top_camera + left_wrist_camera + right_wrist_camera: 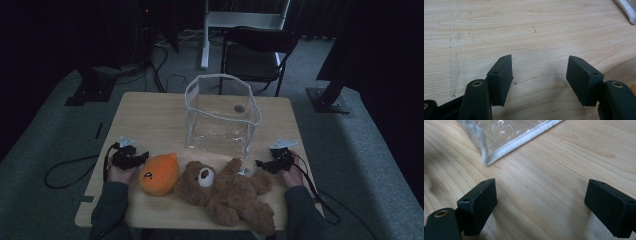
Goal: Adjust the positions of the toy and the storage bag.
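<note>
A clear plastic bag (222,115) with white piping along its edges stands upright and open-topped at the middle of the wooden table (150,120). Its walls are see-through, and nothing shows inside it; a small dark round spot sits on or behind its far wall, too small to tell which. In the right gripper view 1 lower corner of the bag (506,137) lies on the wood just ahead of the jaws, clear of them.

In front of the bag, along the near edge of the table, lie 2 soft toys. The orange plush toy (159,174) rests on the left, with a small dark face mark turned up. The brown teddy bear (227,192) lies on its back beside it, head toward the orange toy and touching or nearly touching it, limbs spread toward the right. Both toys lie between the 2 hands.

The left gripper (131,156) rests on the table just left of the orange toy; its jaws stand apart with only bare wood between them. The right gripper (274,163) lies near the bear's raised paw, jaws spread wide over bare wood, gripping nothing.

Beyond the table stand a dark folding chair (257,55) and a white frame (240,20), with cables (155,65) on the grey floor.
</note>
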`<state>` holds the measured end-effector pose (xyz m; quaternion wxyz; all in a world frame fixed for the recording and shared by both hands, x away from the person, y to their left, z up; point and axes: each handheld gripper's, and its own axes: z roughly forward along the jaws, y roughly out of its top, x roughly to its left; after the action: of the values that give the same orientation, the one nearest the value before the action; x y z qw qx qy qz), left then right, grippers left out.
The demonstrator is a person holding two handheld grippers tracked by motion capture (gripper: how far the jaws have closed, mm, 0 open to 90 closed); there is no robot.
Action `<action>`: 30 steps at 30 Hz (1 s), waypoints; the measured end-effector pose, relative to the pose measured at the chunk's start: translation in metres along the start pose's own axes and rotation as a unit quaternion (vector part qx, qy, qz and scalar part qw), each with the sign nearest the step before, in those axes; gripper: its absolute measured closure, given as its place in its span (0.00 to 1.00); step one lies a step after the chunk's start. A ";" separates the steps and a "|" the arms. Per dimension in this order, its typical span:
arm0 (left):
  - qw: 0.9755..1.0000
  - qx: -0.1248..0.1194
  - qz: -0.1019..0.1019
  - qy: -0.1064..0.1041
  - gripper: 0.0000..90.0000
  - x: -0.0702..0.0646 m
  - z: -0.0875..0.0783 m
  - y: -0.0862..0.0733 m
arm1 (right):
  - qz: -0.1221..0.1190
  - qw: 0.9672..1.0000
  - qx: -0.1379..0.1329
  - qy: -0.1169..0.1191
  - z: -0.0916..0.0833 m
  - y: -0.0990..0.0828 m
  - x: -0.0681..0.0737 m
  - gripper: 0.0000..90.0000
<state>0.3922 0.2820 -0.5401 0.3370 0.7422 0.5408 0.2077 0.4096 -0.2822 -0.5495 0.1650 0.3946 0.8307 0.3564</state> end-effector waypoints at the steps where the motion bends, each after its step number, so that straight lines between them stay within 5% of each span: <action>1: 1.000 0.001 0.001 0.001 0.42 0.000 0.000 0.000 | 0.000 1.000 0.000 0.000 0.000 0.000 0.000 0.11; 13: 1.000 -0.015 0.012 -0.003 0.42 -0.005 -0.007 0.003 | 0.001 1.000 0.000 -0.002 0.000 0.000 0.000 0.11; 24: 0.998 -0.051 0.007 -0.044 0.42 -0.011 -0.016 0.012 | -0.003 1.000 0.000 0.002 0.000 0.000 0.000 0.11; 30: 0.996 -0.061 0.027 -0.052 0.42 -0.019 -0.020 0.023 | -0.004 1.000 0.005 0.002 -0.001 0.004 0.003 0.26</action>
<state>0.3879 0.2651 -0.5091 0.4031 0.7447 0.4885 0.2106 0.4086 -0.2785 -0.5458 0.1626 0.3918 0.8343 0.3522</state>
